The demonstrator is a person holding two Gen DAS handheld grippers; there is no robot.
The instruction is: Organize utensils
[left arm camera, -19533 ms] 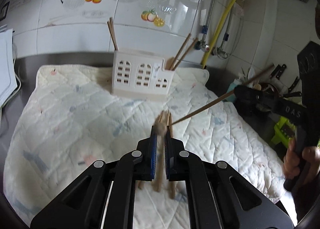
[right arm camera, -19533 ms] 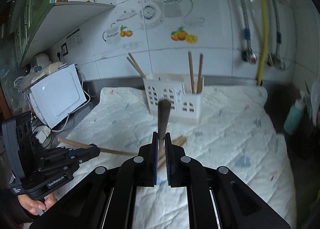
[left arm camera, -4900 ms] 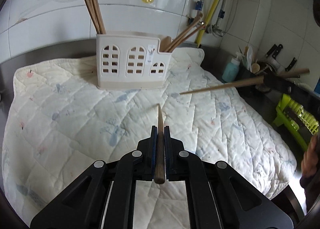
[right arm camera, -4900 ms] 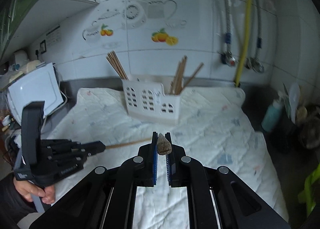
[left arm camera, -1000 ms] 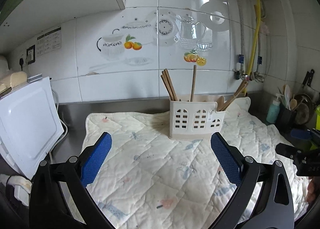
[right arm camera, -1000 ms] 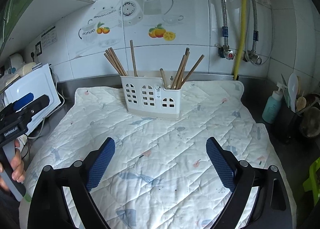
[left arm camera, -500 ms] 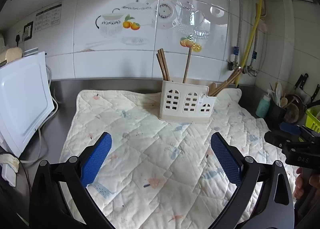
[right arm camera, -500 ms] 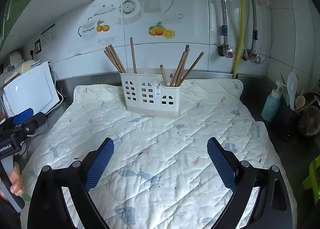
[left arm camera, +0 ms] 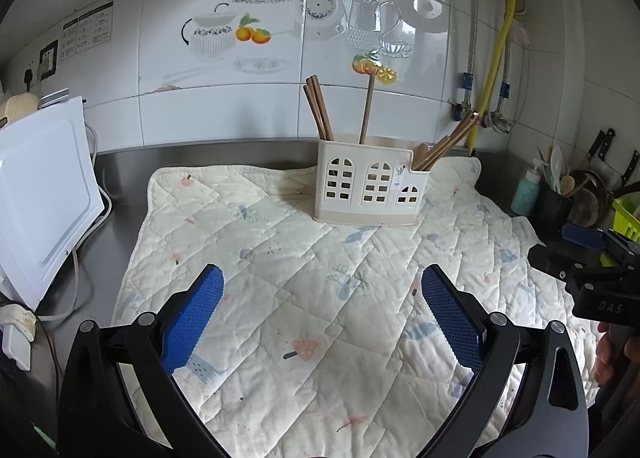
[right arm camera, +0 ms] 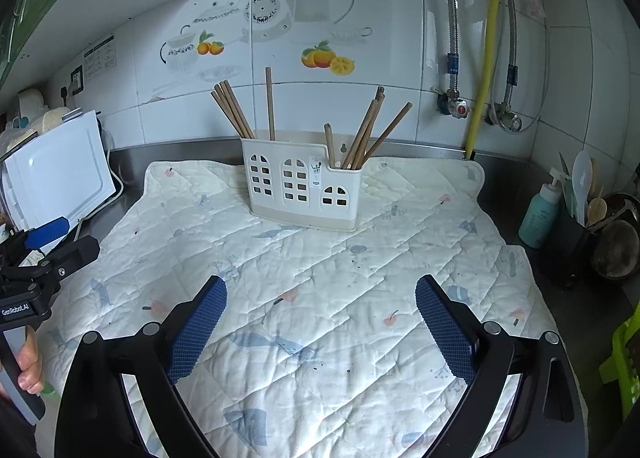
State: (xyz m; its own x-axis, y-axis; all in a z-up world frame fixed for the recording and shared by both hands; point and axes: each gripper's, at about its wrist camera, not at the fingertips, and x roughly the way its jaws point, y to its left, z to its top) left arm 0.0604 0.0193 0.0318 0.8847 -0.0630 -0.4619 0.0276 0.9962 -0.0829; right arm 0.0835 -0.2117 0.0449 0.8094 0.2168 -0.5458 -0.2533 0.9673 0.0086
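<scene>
Both pairs of blue-padded fingers (left arm camera: 188,314) stand spread wide with nothing between them — the left gripper (left arm camera: 320,298) and the right gripper (right arm camera: 318,312) each hang empty above the near part of the quilted mat (right arm camera: 320,266), which shows no loose utensil on it in either view.

Farther back, near the mat's rear edge and just before the tiled wall, stands the white utensil holder (right arm camera: 302,186), upright on its base. The chopsticks (right arm camera: 232,110) in its taller left compartment lean up and to the left, with one single stick (right arm camera: 270,102) beside them nearly vertical. The bundle (right arm camera: 368,130) in the lower right compartment fans up and to the right. Every long axis runs roughly upward, the lower ends hidden inside the holder.

The sorting looks finished, so the risk lies in what the hands do next. A wide-open gripper swung past the holder could catch the projecting tips and tip the light plastic holder over. The right-hand bundle leans far out over the low wall — a knock there could lever the sticks onto the mat.
</scene>
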